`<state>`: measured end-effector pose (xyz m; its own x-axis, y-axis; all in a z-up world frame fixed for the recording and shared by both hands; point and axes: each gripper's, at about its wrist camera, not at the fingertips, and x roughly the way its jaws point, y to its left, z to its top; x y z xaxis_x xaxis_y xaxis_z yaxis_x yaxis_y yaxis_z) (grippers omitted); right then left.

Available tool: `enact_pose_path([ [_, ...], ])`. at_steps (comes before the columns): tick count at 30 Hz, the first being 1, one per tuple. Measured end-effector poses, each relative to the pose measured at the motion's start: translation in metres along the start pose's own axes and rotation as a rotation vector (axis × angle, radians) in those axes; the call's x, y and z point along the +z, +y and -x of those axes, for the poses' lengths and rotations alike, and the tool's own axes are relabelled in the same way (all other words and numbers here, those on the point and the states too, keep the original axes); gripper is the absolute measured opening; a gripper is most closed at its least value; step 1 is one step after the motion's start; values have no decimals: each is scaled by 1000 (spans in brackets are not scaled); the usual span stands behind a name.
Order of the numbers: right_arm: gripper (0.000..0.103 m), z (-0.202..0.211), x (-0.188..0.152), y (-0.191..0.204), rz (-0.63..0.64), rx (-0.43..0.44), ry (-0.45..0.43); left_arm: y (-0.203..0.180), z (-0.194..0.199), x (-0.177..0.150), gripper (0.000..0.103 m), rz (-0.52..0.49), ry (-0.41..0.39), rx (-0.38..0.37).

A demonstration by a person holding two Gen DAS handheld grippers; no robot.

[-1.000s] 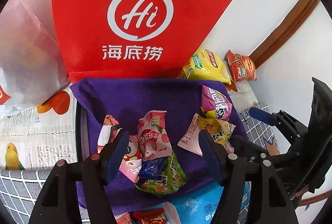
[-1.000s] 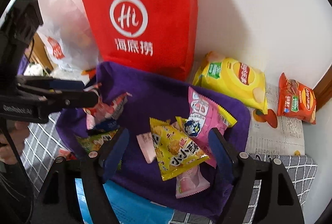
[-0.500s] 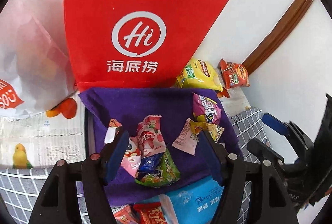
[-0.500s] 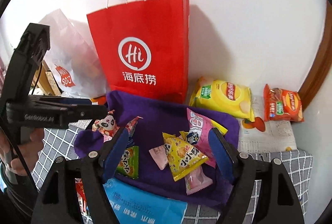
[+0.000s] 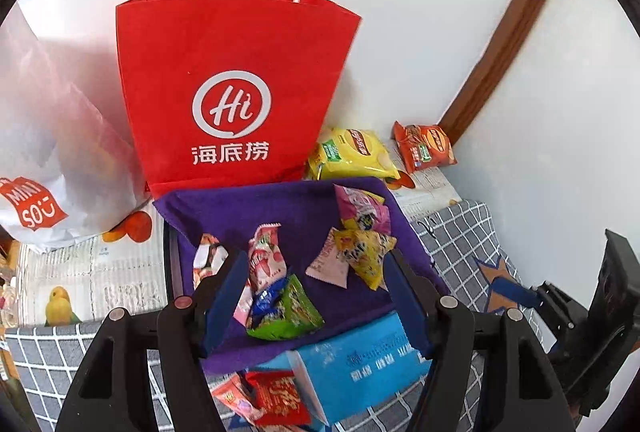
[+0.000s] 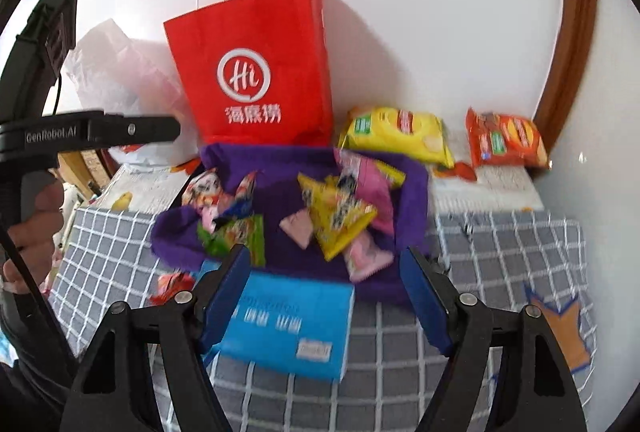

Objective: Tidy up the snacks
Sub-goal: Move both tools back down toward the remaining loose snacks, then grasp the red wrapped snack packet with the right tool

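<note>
Both sets of tongs stand apart and hold nothing: the left tongs (image 5: 316, 296) hang over the purple tray (image 5: 280, 203), the right tongs (image 6: 324, 292) over the blue box (image 6: 288, 328) at the near edge of the bench (image 6: 500, 244).

The snacks lie mostly in the tray: a green packet (image 5: 292, 312) and a pink-and-white strawberry packet (image 5: 266, 264) overlapping on its left side, a yellow triangular packet (image 5: 366, 252) and a pink packet (image 5: 358, 207) overlapping on its right. A large yellow crisp bag (image 6: 396, 133) and an orange bag (image 6: 506, 141) rest at the far right corner of the bench against the wall, beside the red paper bag (image 5: 236, 91).

The risk is a grab taking two packets at once, since they overlap and are light and slippery; a pinch on one corner may drag its neighbour out over the tray's soft rim. Puffed packets could also burst or slide free under a hard squeeze. The two pairs of tongs are near each other and could collide over the tray.

The red bag's inside is hidden, so I cannot tell whether it holds anything. The red packets (image 5: 276, 396) by the box are partly covered by the left tongs' frame. The right view is blurred, so the printing is unreadable. The white plastic bag (image 5: 52, 159) at the far left is cut off.
</note>
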<state>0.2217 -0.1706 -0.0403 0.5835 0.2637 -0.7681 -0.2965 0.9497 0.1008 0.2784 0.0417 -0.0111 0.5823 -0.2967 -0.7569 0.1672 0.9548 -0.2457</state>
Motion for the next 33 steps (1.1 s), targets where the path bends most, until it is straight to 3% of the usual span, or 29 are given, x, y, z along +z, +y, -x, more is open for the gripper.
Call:
enact_pose_path([
  [6,73,8,-29,16,18,4,-7,3,14,-28,68,-7,26,42],
  [16,72,-5,-63,60,21,148,27,52,37,-76,68,85,55,132],
  [22,60,-14,-72,109,123,187,24,86,38,-105,68,147,83,193],
  [27,51,-29,-70,147,237,161,0,112,39,-123,68,192,101,219],
  [33,44,-63,-70,175,341,128,55,134,35,-138,68,230,115,218],
])
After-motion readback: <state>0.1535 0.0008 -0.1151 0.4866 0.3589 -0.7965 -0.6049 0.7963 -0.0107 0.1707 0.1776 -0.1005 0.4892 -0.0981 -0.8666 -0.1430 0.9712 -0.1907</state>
